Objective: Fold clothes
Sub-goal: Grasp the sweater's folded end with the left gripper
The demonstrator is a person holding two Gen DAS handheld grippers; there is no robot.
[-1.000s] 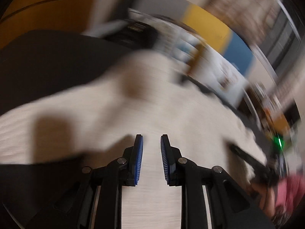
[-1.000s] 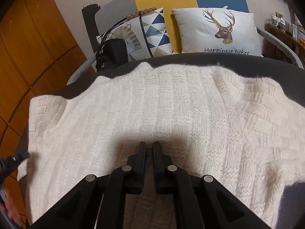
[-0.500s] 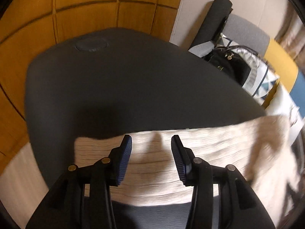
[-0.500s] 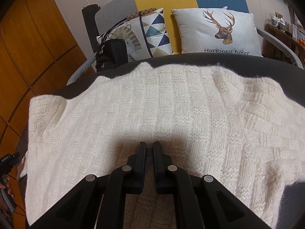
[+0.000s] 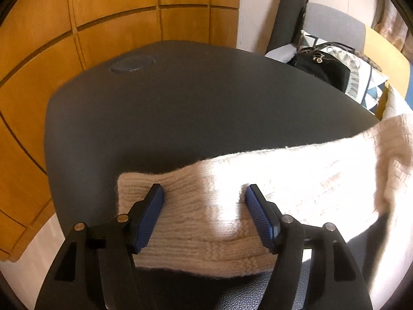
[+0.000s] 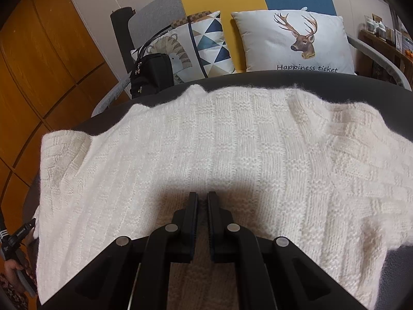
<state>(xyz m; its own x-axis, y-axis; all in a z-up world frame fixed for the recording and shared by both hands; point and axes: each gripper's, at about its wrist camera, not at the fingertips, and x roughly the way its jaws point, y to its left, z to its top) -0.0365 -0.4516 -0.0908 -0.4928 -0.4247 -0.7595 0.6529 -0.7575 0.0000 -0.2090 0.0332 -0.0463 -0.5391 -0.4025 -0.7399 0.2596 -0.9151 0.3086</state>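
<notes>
A cream knitted sweater [image 6: 232, 142] lies spread flat on the dark round table [image 6: 361, 82]. In the left wrist view its sleeve [image 5: 271, 178] stretches toward the left, ending in a ribbed cuff. My left gripper [image 5: 204, 193] is wide open just above that cuff, one blue pad [image 5: 152, 211] on each side of it. My right gripper [image 6: 202, 201] is shut low over the near middle of the sweater body; whether any knit is pinched between its fingers is unclear. The left gripper [image 6: 18, 235] and the hand holding it show at the sweater's left edge.
A black handbag [image 6: 152, 75] and patterned cushions, one with a deer print [image 6: 296, 41], sit on a sofa behind the table. Wooden wall panels [image 5: 103, 13] stand on the left. A round cap [image 5: 133, 64] is set in the bare tabletop [image 5: 180, 103] beyond the sleeve.
My left gripper swung away from the sweater body to the sleeve cuff and opened much wider. The right gripper and the sweater body stayed put.
</notes>
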